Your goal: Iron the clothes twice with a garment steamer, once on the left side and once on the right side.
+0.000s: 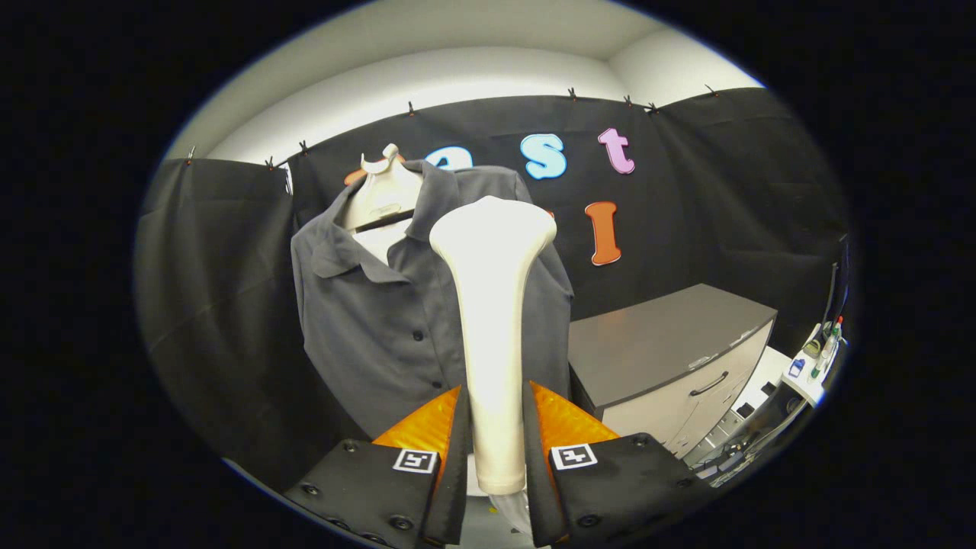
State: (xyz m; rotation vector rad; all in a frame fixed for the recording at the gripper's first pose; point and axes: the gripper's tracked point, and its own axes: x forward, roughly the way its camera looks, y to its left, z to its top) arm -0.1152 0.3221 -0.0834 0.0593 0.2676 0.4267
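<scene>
The handle of a cream-white garment steamer point(493, 305) is clamped between the two fingers of the hand-held gripper point(496, 427), both fingers being pressed against its sides, so that the tool is held upright and pointed away along the fingers. The handle is seen to widen toward its far end into a broad, rounded head, which is raised in front of a dark grey shirt point(381, 320). The shirt is hung on a pale mannequin bust point(385, 194) just beyond the steamer; its collar is spread open, a pale inner surface is exposed at the neck, and a row of dark buttons is visible down the front placket, just beside the handle on the left. The steamer head is overlapped with the shirt's upper front near the collar; whether it is touching the cloth cannot be told. A clear piece of plastic is glimpsed at the bottom end of the handle, between the finger bases. To the right of the shirt, well apart from it, a grey cabinet point(671, 358) with a curved drawer handle is placed against the black cloth wall, and beyond it a small white stand point(816, 366) carrying several small items is seen, too small to be identified.
</scene>
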